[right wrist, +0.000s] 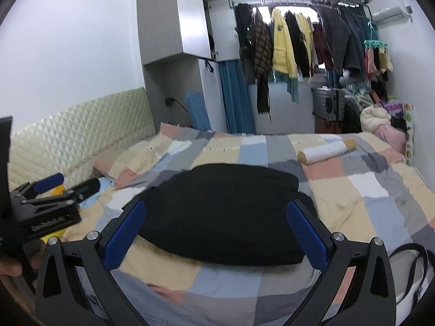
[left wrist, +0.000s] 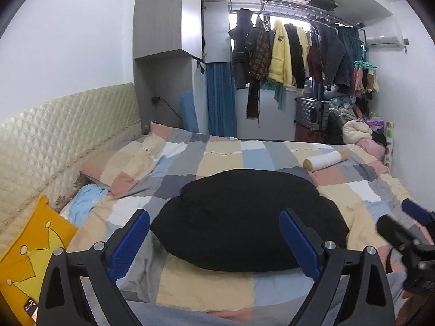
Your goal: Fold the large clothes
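Observation:
A black garment (left wrist: pixel 244 217) lies folded in a thick rounded bundle on the patchwork bedspread (left wrist: pixel 206 282), and the same black garment (right wrist: pixel 225 214) fills the middle of the right wrist view. My left gripper (left wrist: pixel 214 222) hovers open just short of its near edge, with nothing between the blue pads (left wrist: pixel 130 244). My right gripper (right wrist: pixel 216 212) is likewise open and empty in front of the bundle. In each view the other gripper shows at the side: the right gripper (left wrist: pixel 407 225) and the left gripper (right wrist: pixel 68 183).
A white roll (left wrist: pixel 326 160) lies on the bed beyond the garment. A yellow cushion (left wrist: pixel 30 260) leans by the quilted headboard (left wrist: pixel 54 138). Clothes hang on a rack (left wrist: pixel 293 54) at the far wall, with a heap of clothes (left wrist: pixel 356 130) at right. A black strap (right wrist: pixel 410 266) lies at lower right.

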Demonstrator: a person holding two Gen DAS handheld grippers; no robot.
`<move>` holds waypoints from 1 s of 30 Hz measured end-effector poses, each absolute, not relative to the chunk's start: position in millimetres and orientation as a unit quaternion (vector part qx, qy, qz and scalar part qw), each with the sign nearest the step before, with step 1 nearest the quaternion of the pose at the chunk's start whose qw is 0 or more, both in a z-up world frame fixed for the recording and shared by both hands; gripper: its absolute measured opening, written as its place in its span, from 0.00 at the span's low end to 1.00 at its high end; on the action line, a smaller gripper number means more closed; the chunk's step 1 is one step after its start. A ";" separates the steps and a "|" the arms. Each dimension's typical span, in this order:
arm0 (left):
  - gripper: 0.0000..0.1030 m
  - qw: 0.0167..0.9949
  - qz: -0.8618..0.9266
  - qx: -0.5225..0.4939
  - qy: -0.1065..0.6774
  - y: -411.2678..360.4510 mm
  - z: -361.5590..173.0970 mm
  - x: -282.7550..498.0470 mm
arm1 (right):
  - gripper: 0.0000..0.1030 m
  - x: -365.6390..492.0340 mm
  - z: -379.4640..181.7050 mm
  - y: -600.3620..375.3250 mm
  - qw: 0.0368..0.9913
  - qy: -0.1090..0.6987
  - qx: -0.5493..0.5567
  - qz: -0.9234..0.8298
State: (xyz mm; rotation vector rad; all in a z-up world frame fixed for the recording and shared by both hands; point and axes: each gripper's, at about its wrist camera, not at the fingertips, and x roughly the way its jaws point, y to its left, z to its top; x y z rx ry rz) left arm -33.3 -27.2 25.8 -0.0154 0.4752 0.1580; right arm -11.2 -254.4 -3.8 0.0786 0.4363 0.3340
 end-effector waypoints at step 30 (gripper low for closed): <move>0.94 0.964 0.077 -0.030 0.254 -23.0 14.1 -22.5 | 1.00 -14.1 -12.2 -246.4 0.958 0.222 0.032 0.178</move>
